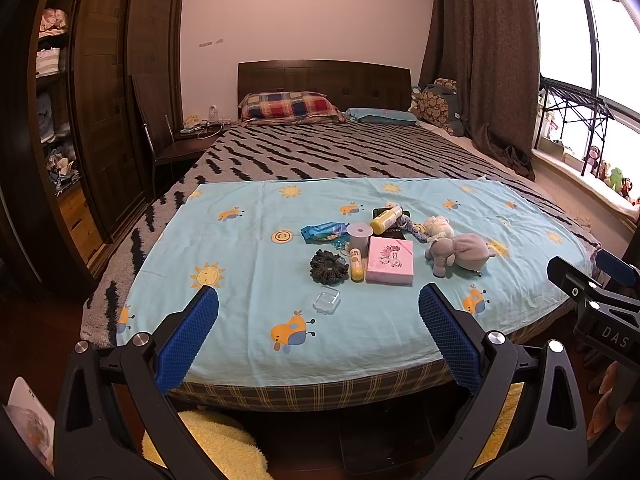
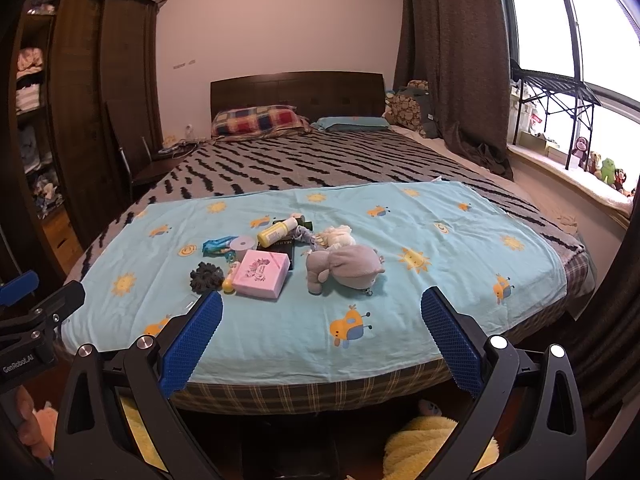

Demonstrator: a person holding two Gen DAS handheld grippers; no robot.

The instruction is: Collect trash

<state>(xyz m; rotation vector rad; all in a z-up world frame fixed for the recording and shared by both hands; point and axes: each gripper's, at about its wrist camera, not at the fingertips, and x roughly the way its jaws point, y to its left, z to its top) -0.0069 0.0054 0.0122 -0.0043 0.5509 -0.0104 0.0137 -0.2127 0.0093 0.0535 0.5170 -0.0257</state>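
I see a pale blue sheet (image 1: 248, 264) printed with yellow suns, a pink box (image 1: 390, 261), a grey plush (image 1: 460, 254) and a black-striped grey blanket (image 1: 340, 152).

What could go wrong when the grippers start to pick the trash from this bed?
The blue snack wrapper lies tight against the grey spool and other items, so a grab may likely knock them. The clear plastic case is hard to see on the sheet. Both the left gripper and right gripper are open and far away.
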